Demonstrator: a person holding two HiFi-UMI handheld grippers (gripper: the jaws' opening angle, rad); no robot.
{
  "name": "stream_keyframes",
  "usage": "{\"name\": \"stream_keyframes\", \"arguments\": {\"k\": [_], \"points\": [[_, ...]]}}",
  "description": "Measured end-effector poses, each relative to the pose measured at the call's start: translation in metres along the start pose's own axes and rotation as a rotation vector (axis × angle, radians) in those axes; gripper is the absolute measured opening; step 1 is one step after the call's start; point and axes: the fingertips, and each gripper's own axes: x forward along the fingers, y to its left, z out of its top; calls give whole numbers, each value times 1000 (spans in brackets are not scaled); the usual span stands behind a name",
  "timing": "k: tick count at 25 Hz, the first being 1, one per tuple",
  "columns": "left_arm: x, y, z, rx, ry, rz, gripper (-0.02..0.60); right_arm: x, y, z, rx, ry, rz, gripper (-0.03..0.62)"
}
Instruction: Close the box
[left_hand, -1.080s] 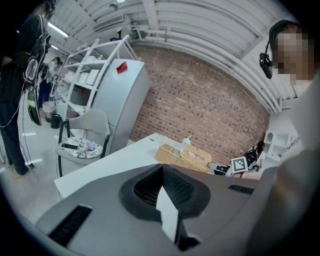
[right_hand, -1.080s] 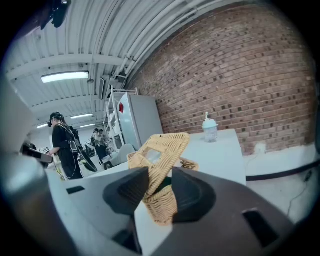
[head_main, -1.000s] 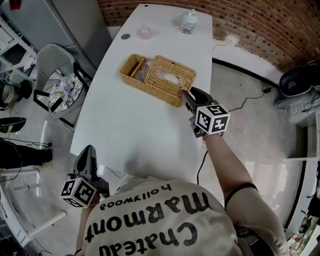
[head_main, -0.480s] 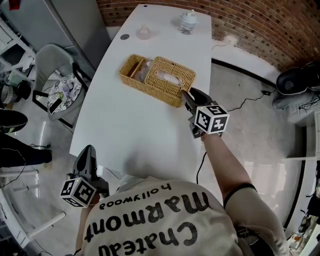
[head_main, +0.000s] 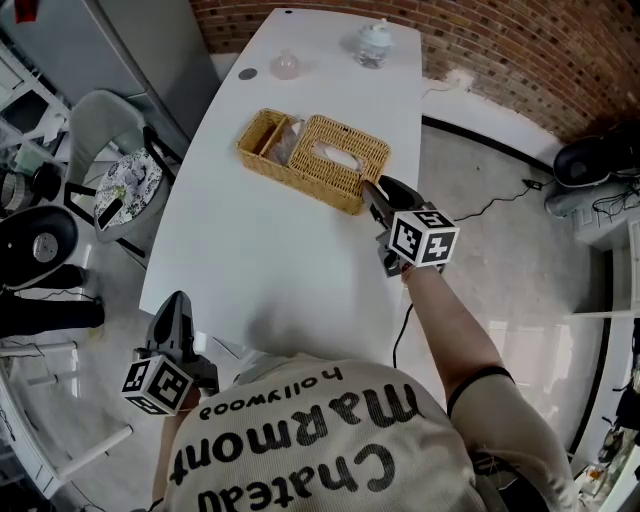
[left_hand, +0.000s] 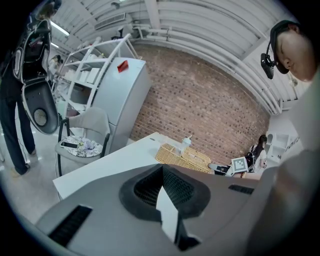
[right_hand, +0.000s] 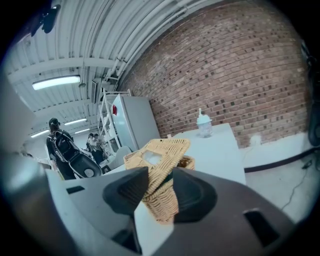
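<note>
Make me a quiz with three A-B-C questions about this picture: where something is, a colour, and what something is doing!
1. Where does the tan woven wicker box sit? A) white table B) grey chair C) floor
2. What colour is the brick wall? A) blue B) reddish-brown C) green
3. What are the right gripper's jaws doing? A) holding a cup B) hanging empty C) gripping the wicker lid
Answers: A, it rests on the tabletop; B, the bricks look reddish-brown; C, the tilted lid sits clamped between them.
</note>
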Motion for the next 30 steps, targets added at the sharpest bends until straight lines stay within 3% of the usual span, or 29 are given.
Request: {"name": "stream_keyframes", "arguments": {"k": [30], "points": [[-2, 0, 1, -15, -3, 21, 0, 2, -9, -9, 132, -2, -38, 161]]}}
